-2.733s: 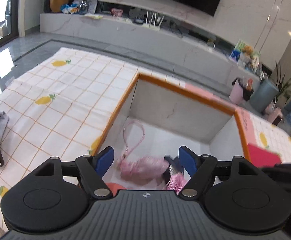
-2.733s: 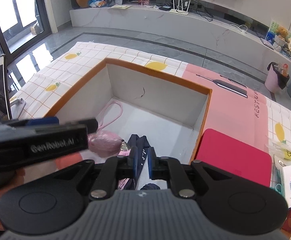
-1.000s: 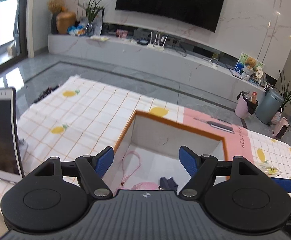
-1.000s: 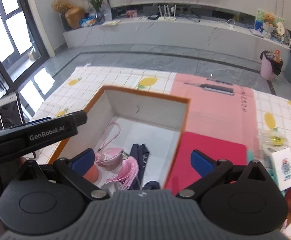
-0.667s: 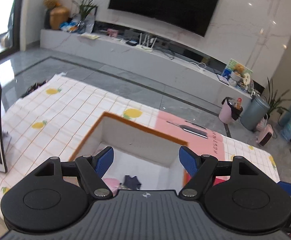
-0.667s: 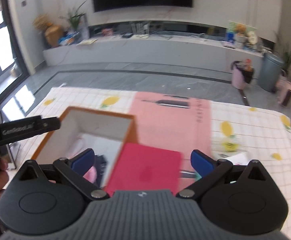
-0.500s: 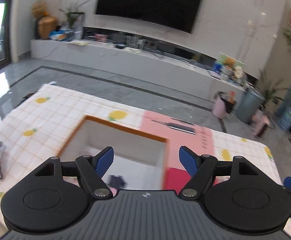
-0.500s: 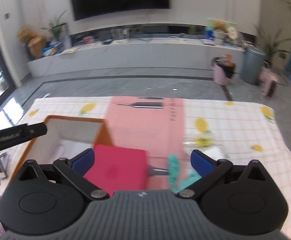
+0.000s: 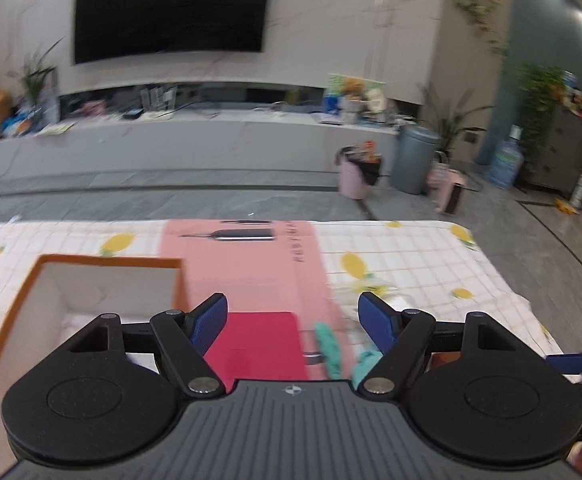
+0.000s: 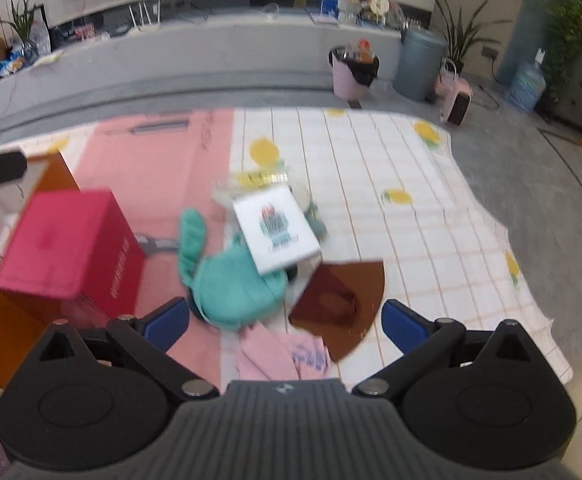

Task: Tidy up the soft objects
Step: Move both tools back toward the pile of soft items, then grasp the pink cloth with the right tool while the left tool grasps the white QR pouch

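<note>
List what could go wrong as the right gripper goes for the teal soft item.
1. The white card lies over part of the teal soft item, so a grab may catch or drag the card too.
2. The brown fan-shaped piece and pink cloth lie close by; the right gripper, jaws wide open, may pinch them.
3. The view is motion-blurred, so aim may be off.

1. The checked tablecloth [image 10: 371, 184] is looking like thin matt cloth.
2. Just beside the white card [image 10: 277, 232], the teal toy [image 10: 235, 288] is showing a soft, fuzzy fabric.
3. The red box [image 10: 67, 240] is appearing as smooth matt cardboard.
4. The floor [image 9: 171, 192] is gleaming like polished stone.
</note>
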Demonstrator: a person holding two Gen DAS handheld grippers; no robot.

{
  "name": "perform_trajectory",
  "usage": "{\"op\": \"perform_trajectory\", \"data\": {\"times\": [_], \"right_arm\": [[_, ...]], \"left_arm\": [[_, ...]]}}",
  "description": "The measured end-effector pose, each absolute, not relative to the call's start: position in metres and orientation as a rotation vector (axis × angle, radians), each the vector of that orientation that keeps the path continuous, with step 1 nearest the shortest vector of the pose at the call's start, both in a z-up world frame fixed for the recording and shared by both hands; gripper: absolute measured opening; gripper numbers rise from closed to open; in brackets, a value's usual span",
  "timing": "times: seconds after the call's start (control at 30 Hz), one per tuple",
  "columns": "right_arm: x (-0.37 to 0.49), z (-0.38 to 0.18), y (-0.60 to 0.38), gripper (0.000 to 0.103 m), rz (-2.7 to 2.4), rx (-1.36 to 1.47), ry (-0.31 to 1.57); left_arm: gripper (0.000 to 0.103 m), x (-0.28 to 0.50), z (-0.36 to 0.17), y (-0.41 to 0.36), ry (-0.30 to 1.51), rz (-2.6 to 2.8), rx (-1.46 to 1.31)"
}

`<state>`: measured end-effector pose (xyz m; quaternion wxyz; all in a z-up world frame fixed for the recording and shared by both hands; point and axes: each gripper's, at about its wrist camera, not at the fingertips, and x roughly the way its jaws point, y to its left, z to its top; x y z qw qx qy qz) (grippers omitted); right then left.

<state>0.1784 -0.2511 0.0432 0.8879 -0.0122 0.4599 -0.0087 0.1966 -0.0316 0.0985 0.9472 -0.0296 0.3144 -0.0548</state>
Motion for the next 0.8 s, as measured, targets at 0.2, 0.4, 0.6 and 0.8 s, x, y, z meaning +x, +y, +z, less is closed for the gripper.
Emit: {"op": "perform_trajectory", "data": {"times": [0.2, 0.4, 0.6, 0.8], "right_arm": [[0.194, -0.014, -0.248, 0.1, 0.01, -0.014, 1.068], [0.205, -0.056, -0.243, 0.099, 0.016, 0.001, 1.158], [0.213, -0.069, -0.247, 0.089, 0.015, 0.025, 1.162], [0.218, -0.086, -0.247, 0.065, -0.018, 0.015, 1.256]], "left_arm": [[0.088, 0.185, 0.082, -0.054, 0.65, -0.208, -0.032], [0.088, 0.185, 0.064, -0.06, 0.71, -0.23, 0.004], [0.088, 0.184, 0.058, -0.06, 0.727, -0.243, 0.005], [0.088, 0.183, 0.057, -0.056, 0.75, -0.316, -0.046]]}}
